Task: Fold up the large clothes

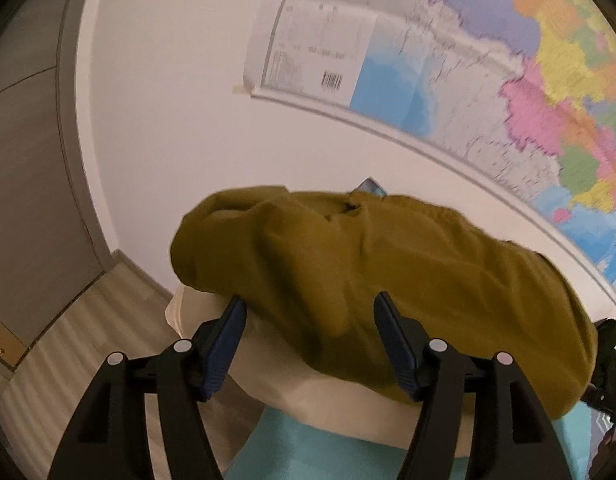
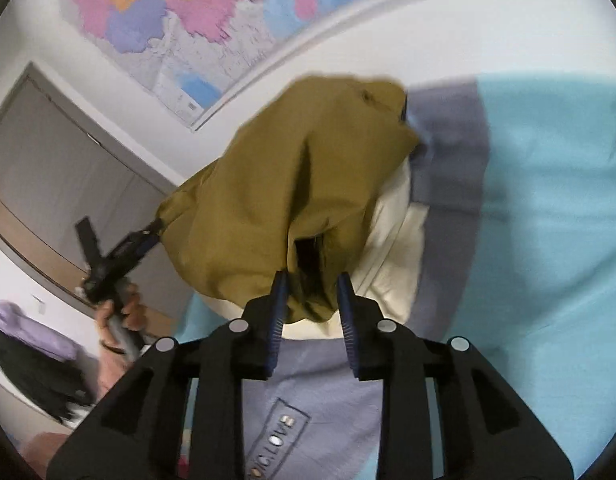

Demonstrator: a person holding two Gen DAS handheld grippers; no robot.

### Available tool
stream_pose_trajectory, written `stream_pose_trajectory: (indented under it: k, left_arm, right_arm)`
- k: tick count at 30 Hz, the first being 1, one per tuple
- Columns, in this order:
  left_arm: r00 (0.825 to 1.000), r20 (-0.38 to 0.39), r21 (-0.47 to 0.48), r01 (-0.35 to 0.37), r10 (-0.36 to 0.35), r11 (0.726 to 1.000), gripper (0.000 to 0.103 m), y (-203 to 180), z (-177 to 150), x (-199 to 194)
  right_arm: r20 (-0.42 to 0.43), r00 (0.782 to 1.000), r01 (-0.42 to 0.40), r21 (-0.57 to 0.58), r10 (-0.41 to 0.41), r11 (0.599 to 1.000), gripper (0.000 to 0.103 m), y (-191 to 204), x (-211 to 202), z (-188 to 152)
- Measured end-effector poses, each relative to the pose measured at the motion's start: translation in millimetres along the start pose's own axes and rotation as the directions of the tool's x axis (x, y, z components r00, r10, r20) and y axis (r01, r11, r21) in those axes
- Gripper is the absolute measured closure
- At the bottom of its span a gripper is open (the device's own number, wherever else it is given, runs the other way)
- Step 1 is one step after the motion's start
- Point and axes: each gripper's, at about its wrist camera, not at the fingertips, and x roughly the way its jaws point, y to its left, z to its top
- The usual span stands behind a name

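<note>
You had the olive garment [image 2: 276, 196] heaped on the bed [image 2: 548, 220], its near hem between your narrow right claw [image 2: 310, 304], while your left claw [image 1: 310, 312] gaped wide, holding nothing.

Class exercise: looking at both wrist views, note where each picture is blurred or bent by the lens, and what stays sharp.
Left wrist view: the wall map is smeared by motion, its lower rail bowed by the fisheye; the left tongs stay sharp. Right wrist view: the olive garment and door frame are soft and curved; the right tongs are crisp.
</note>
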Motion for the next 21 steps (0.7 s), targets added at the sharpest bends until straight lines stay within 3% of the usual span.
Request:
stream_pose_trajectory:
  k: [4,7,11,13,17,21]
  left_arm:
    - [0.996,0.048,0.068,0.067,-0.070,0.995,0.034,-20.8,-5.3,-24.5]
    - [0.990,0.060,0.146,0.116,-0.126,0.982,0.028,-45.7,-8.6,-30.6]
    - [0.985,0.028,0.171,0.160,-0.167,0.972,0.028,-69.1,-11.4,-16.0]
    - [0.985,-0.002,0.155,0.171,-0.173,0.973,0.028,-72.9,-12.7,-1.6]
    - [0.986,-0.064,0.125,0.162,-0.155,0.979,0.028,-69.2,-21.5,28.8]
    - [0.987,-0.066,0.130,0.153,-0.145,0.980,0.028,-67.2,-24.6,32.8]
  right_arm:
    - [0.127,0.990,0.074,-0.078,-0.063,0.994,0.073,15.7,-34.5,5.2]
    - [0.178,0.983,0.079,-0.145,-0.052,0.986,0.054,27.9,-45.3,9.3]
    - [0.204,0.977,0.102,-0.194,-0.061,0.976,0.052,47.1,-19.1,35.7]
    - [0.178,0.982,0.095,-0.197,-0.060,0.976,0.052,43.1,3.2,46.5]
    - [0.014,0.997,0.071,-0.066,-0.070,0.995,0.066,-1.8,61.8,51.3]
    - [0.002,0.999,0.038,-0.008,-0.038,0.999,0.073,-22.8,68.0,42.0]
